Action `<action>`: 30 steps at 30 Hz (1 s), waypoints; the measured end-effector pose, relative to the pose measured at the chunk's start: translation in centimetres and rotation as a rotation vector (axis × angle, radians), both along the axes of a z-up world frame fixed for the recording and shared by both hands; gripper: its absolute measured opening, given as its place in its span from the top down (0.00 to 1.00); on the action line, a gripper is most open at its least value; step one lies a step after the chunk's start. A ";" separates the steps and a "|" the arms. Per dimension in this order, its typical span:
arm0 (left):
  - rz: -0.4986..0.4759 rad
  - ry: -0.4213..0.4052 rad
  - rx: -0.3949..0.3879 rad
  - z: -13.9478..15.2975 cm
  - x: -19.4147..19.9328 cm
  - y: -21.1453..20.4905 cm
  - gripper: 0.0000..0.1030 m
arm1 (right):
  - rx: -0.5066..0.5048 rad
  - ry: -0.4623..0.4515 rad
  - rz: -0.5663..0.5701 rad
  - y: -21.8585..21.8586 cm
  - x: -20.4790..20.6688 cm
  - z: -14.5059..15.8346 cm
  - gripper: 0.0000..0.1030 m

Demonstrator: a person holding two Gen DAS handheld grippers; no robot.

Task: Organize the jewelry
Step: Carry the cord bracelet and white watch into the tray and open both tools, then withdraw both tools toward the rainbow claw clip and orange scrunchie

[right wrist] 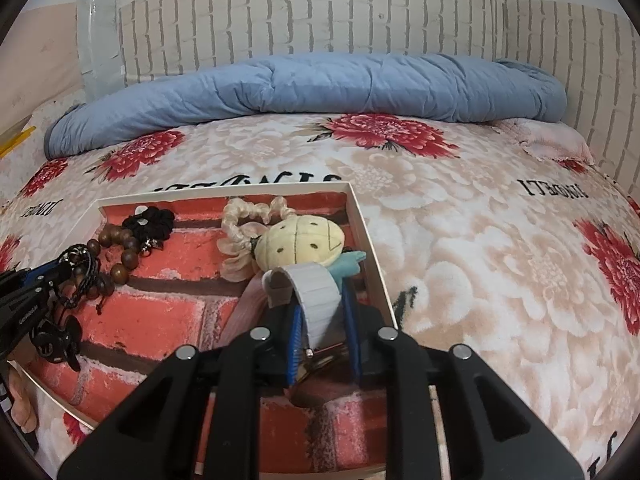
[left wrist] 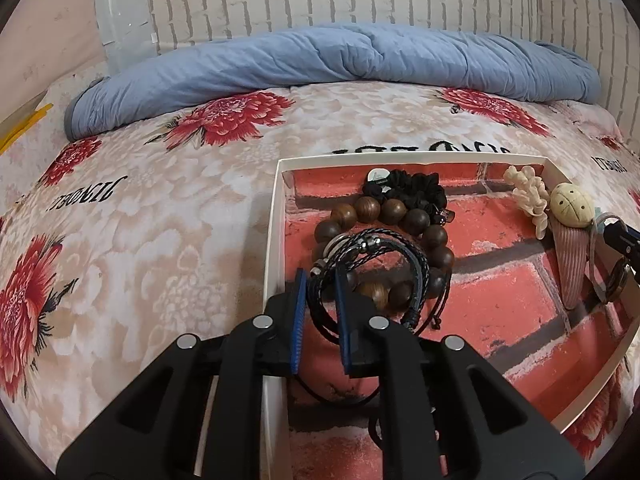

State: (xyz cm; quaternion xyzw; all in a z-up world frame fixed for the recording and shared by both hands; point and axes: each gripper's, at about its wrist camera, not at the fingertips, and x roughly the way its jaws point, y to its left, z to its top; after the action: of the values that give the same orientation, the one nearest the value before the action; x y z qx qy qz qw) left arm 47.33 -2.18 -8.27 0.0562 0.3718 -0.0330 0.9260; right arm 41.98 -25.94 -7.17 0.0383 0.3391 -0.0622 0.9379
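Note:
A white-rimmed tray with a red brick-print floor lies on the bed. In the left wrist view my left gripper is shut on a black braided leather bracelet, above a brown wooden bead bracelet. A black scrunchie lies behind the beads. In the right wrist view my right gripper is shut on a watch with a white strap, held over the tray's right side. A cream scrunchie and a plush doll lie just ahead of it.
A floral blanket covers the bed. A rolled blue quilt lies along the back against a white brick-pattern wall. The left gripper shows at the left in the right wrist view, and the right gripper's tip at the right in the left wrist view.

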 end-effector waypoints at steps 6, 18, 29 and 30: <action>-0.001 -0.034 0.009 0.5 -0.7 0.0 0.65 | 0.005 -0.008 0.025 0.4 -0.5 0.2 0.78; 0.046 -0.094 0.007 1.7 -2.4 1.2 0.33 | 0.011 -0.030 0.057 0.9 -1.5 0.4 0.69; 0.101 -0.131 -0.045 4.6 -7.1 2.1 0.06 | -0.003 -0.099 0.048 1.1 -5.0 3.4 0.31; 0.101 -0.132 -0.051 5.1 -7.9 2.0 0.05 | -0.004 -0.106 0.045 1.0 -5.6 3.8 0.29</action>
State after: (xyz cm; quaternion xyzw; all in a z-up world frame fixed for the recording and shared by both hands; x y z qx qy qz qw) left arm 39.38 -0.20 -3.22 0.0158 0.3112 0.0082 0.9502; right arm 36.38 -24.94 -3.32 0.0323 0.2894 -0.0397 0.9558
